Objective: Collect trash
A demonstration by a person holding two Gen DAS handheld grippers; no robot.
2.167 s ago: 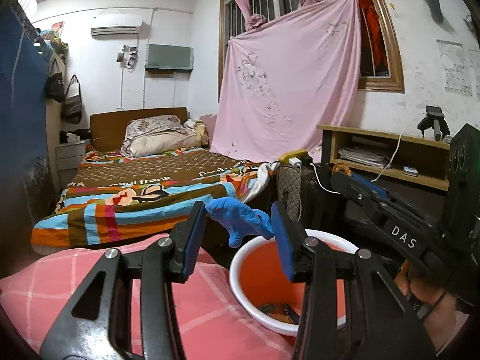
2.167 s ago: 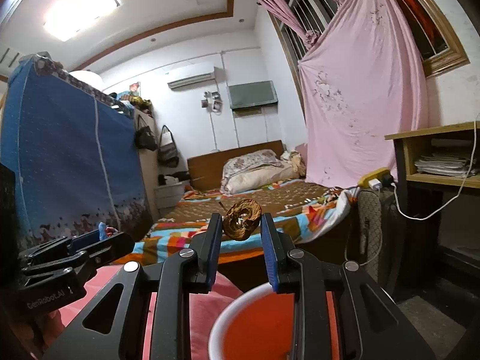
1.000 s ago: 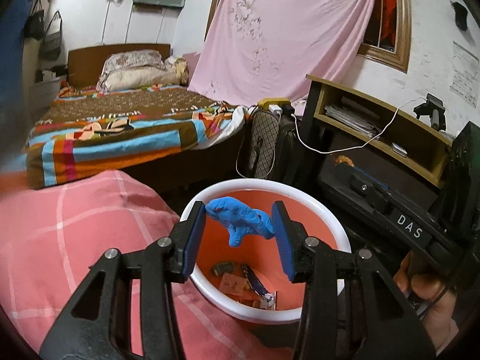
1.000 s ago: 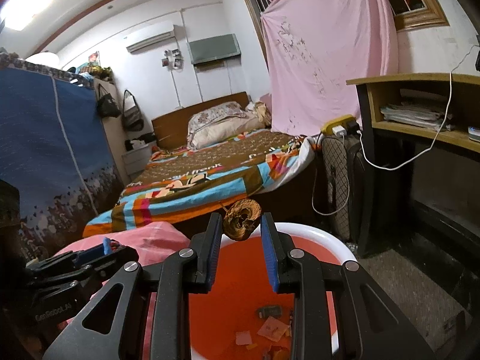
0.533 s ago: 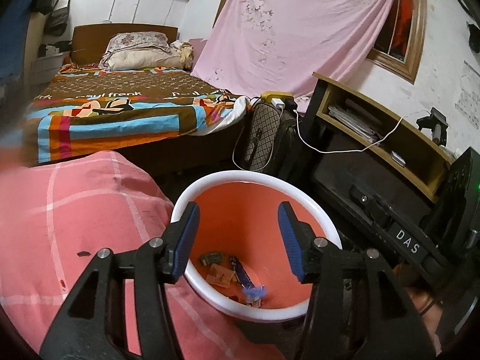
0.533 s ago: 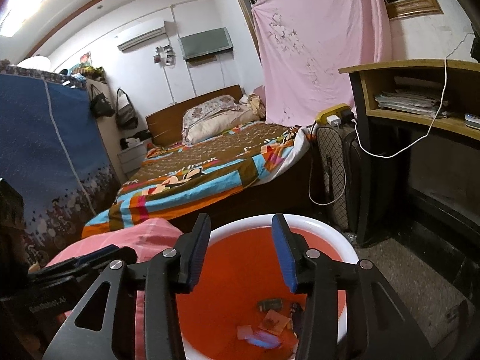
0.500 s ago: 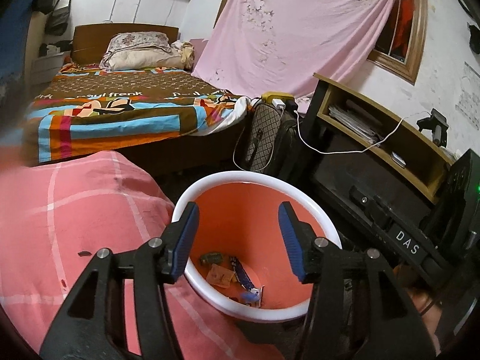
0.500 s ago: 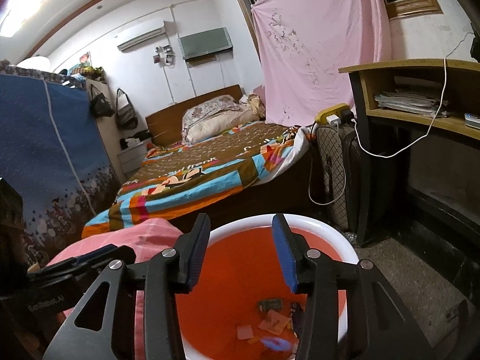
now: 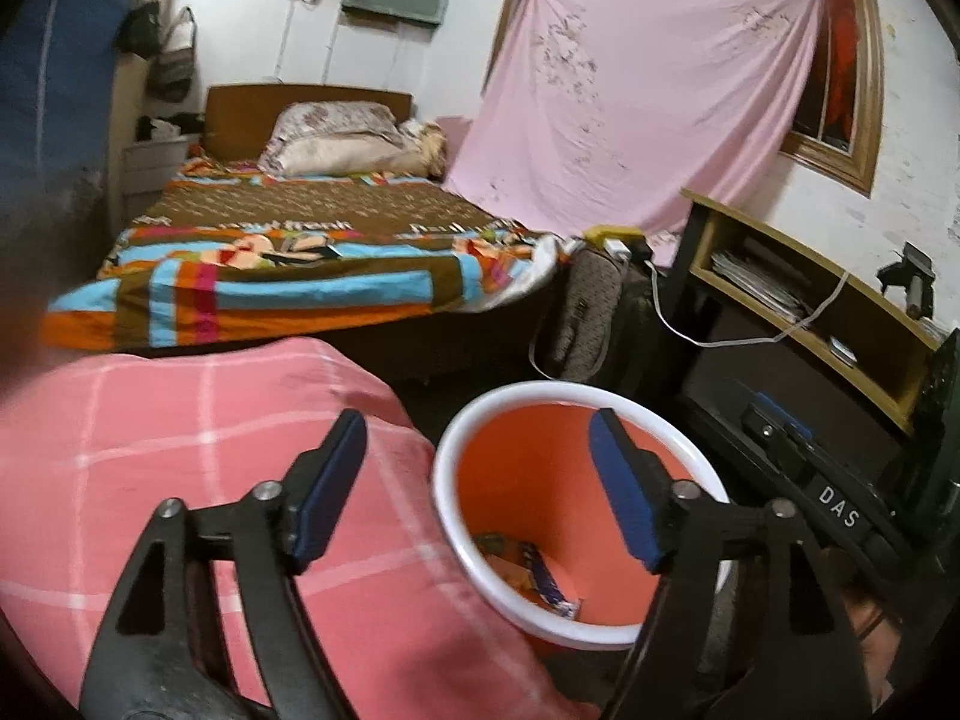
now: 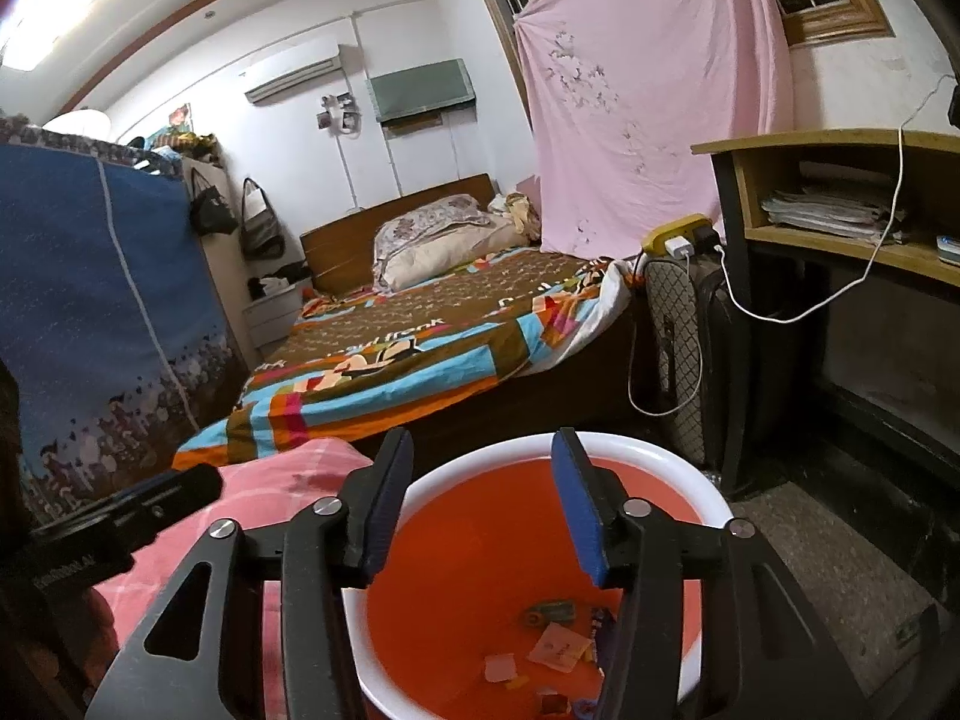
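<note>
An orange bin with a white rim point(image 9: 540, 387) stands on the floor beside a pink checked cloth point(image 9: 180, 432). Several scraps of trash point(image 9: 528, 570) lie on its bottom. My left gripper point(image 9: 477, 426) hovers over the bin's left rim and the cloth edge, its jaws opening with nothing between them. My right gripper point(image 10: 480, 444) hangs above the same bin's rim point(image 10: 660, 456), jaws opening and empty, with the scraps point(image 10: 558, 648) below. Each view shows the other gripper's black body, at the right edge point(image 9: 834, 510) and at the left edge point(image 10: 120, 516).
A bed with a striped cover point(image 9: 288, 276) lies behind the bin. A patterned bag point(image 10: 672, 348) with a yellow power strip and white cable stands by a wooden desk point(image 10: 840, 192). A blue fabric wardrobe point(image 10: 90, 312) is on the left.
Both grippers opened. The blue crumpled piece left the left jaws and the brown lump left the right jaws, both gone from view above the bin. The left gripper shifted left and up.
</note>
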